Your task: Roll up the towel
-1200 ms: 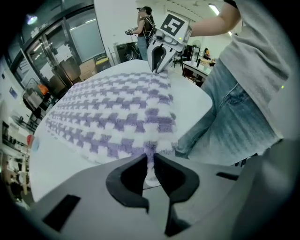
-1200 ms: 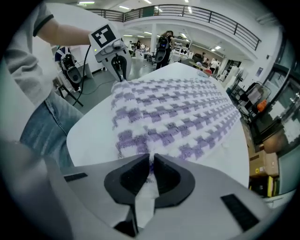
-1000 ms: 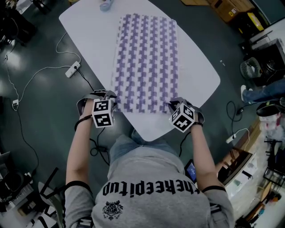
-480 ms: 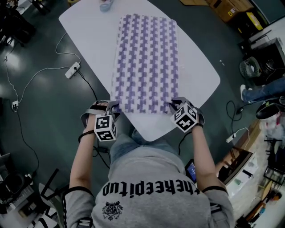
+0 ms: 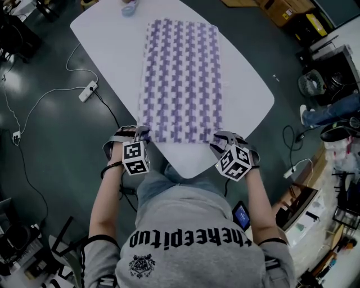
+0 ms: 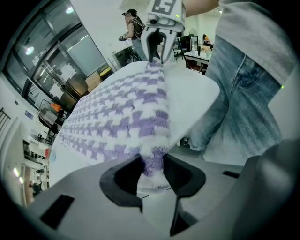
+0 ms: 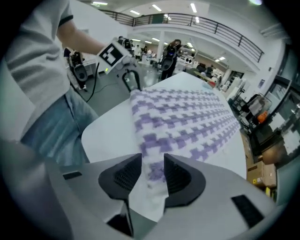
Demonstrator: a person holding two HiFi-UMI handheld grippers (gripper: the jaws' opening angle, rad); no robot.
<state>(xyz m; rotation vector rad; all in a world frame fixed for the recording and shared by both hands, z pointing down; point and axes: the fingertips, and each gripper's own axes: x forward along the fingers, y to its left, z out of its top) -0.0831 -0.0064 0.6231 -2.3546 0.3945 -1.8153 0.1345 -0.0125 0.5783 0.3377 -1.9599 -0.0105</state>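
Stretching lengthwise away, seemingly flat: towel [image 5: 181, 79]

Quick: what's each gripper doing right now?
Left gripper: jaws have just been closing, now shut on the towel corner.
Right gripper: jaws have just opened; towel edge lies between them, unpinched.

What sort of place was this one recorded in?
Probably a large open lab or workshop: a power strip on the floor, cardboard boxes beyond the table, and a railed upper gallery.
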